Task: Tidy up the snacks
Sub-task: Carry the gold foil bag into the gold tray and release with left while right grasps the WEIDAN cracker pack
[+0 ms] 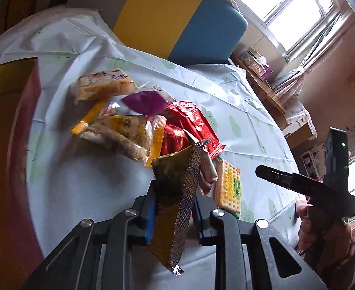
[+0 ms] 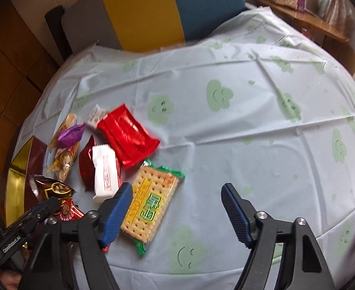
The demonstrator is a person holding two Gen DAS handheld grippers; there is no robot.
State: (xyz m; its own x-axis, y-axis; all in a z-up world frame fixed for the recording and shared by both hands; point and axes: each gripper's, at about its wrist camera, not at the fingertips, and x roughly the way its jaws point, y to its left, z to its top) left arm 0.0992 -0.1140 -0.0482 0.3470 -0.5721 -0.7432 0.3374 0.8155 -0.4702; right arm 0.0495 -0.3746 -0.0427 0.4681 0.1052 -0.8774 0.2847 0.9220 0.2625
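Note:
My left gripper (image 1: 175,207) is shut on a dark brown and gold foil snack packet (image 1: 175,193) and holds it above the table; the packet also shows in the right wrist view (image 2: 56,193). My right gripper (image 2: 177,207) is open and empty, low over the table, its left finger (image 2: 119,207) beside a green-edged cracker pack (image 2: 150,200). The snack pile lies on the cloth: a red packet (image 2: 126,135), a white packet (image 2: 105,171), a small red packet (image 2: 86,162), a purple candy (image 2: 69,133) and clear bags of biscuits (image 1: 119,133).
A light blue tablecloth with green smiley clouds (image 2: 249,133) covers the table. A red and gold box (image 2: 20,169) sits at the table's left edge. A yellow and blue chair back (image 2: 167,7) stands behind the table. A wooden shelf (image 2: 305,21) is far right.

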